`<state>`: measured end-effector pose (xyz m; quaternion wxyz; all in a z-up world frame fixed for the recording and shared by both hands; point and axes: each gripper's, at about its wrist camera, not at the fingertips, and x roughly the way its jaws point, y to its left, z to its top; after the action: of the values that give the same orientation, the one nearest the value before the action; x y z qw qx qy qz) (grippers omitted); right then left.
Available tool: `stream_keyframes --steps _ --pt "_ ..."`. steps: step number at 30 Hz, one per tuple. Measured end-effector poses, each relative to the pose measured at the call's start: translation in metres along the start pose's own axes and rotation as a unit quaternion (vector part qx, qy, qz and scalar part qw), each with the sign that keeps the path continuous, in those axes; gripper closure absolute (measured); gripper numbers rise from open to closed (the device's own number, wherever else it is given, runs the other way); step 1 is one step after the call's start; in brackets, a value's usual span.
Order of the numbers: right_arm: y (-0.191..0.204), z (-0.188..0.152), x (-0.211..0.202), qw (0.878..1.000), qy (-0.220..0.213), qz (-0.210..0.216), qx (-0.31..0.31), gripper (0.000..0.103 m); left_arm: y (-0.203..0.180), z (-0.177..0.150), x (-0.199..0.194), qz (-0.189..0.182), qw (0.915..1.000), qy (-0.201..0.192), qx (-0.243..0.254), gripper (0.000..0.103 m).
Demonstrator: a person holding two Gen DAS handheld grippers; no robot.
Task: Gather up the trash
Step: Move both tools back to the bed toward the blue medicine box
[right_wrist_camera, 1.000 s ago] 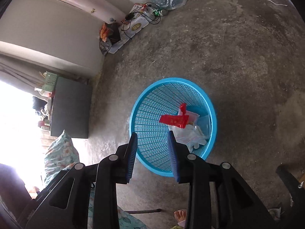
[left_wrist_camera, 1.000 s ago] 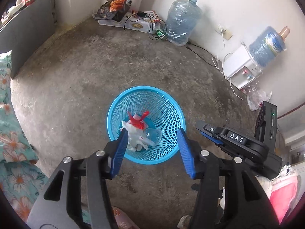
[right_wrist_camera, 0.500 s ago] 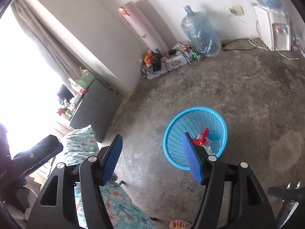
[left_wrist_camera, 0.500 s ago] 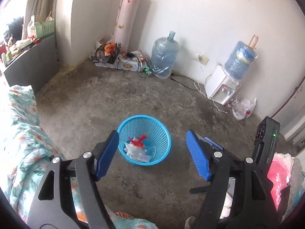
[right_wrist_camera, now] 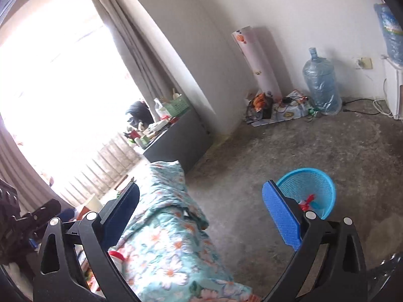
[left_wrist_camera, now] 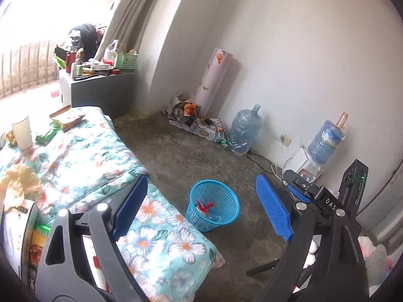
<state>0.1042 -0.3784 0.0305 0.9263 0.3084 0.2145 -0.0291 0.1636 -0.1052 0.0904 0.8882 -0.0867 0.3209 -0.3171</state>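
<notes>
Blown-out window (right_wrist_camera: 58,95) glare, fisheye-bent edges, slight blur

Bare concrete floor (left_wrist_camera: 181,151) lies open around the blue basket (left_wrist_camera: 214,210) (flowered mattress (left_wrist_camera: 105,151) crowds its left side).

Left gripper (left_wrist_camera: 201,211): jaws spread wide and they've just been opening, nothing between them, no load carried.
Left fingers (left_wrist_camera: 273,212): blue ribbed pads face each other across a big gap; the right-hand pad is bright, the left-hand one in shadow.
Left pose: pointing forward and tilted somewhat down, black frame arms filling the bottom of its own view.
Right gripper (right_wrist_camera: 200,216): jaws wide apart too, just been opening, empty.
Right fingers (right_wrist_camera: 282,216): blue pads well separated, touching nothing.
Right pose: angled gently downward; its black body (left_wrist_camera: 325,198) shows at the right of the left wrist view.
</notes>
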Motion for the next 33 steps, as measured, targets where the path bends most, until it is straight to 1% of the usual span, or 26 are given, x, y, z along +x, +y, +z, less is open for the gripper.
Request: stream_keyframes --steps 4,9,12,15,17,21,24,28,33 --pt "0.044 -0.009 -0.004 0.998 0.021 0.032 -0.041 0.008 0.03 -0.018 -0.053 0.022 0.9989 -0.03 -0.027 0.02" --pt "0.09 -0.025 0.001 0.992 0.055 0.086 -0.068 0.008 0.065 -0.046 -0.117 0.091 0.9934 -0.052 -0.045 0.02" --pt "0.119 -0.037 0.012 0.986 0.085 0.117 -0.085 0.008 0.084 -0.064 -0.156 0.145 0.9861 -0.066 -0.047 0.02" --pt "0.147 -0.048 0.026 0.976 0.122 0.15 -0.097 0.008 0.104 -0.083 -0.19 0.186 0.9774 -0.08 -0.061 0.019" --pt "0.162 -0.056 0.035 0.97 0.145 0.165 -0.102 0.008 0.117 -0.093 -0.204 0.202 0.9722 -0.087 -0.079 0.019" --pt "0.186 -0.072 0.049 0.959 0.185 0.187 -0.101 0.008 0.143 -0.104 -0.222 0.213 0.9654 -0.092 -0.12 0.019" --pt "0.201 -0.082 0.058 0.952 0.211 0.197 -0.102 0.008 0.156 -0.107 -0.225 0.216 0.9628 -0.094 -0.132 0.019" --pt "0.215 -0.09 0.065 0.946 0.234 0.197 -0.109 0.008 0.173 -0.11 -0.226 0.215 0.9612 -0.097 -0.144 0.019" --pt "0.23 -0.1 0.075 0.939 0.257 0.199 -0.113 0.008 0.202 -0.112 -0.224 0.204 0.957 -0.099 -0.181 0.019"
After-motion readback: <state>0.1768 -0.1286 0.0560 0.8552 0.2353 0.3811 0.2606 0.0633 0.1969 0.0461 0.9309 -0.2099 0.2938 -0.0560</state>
